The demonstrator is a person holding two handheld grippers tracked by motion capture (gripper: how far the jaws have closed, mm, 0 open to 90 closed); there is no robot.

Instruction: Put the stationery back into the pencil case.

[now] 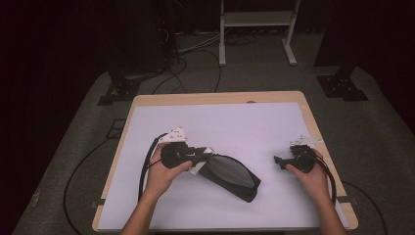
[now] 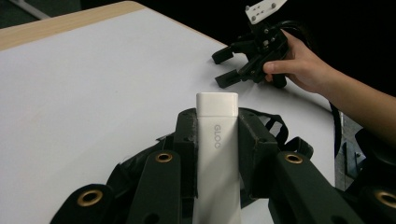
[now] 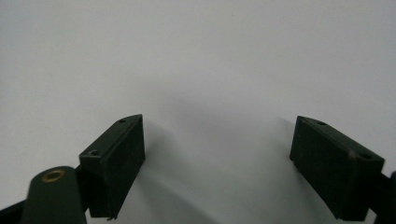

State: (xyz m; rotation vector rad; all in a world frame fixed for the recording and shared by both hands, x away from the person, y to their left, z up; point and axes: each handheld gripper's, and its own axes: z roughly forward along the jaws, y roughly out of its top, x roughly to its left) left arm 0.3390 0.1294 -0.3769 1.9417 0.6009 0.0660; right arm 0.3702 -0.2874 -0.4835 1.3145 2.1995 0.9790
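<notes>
Glossy white plastic stick (image 2: 217,154), matt black cloth pouch (image 1: 230,174), wood-edged table (image 1: 215,98) w/ matt white sheet.

The left gripper (image 1: 203,155) lies level in the left hand (image 1: 164,171), its jaws clamped and pointing right. The right gripper (image 1: 280,160), in the right hand (image 1: 308,171), points left with jaws spread wide and nothing between them.

White tube (image 2: 217,154) (marked GLOO) between jaws

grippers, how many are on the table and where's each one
2. The left gripper, shut on a white glue stick, sits left of centre over the black pouch. The right gripper, jaws open and empty, rests near the table's right edge.
</notes>
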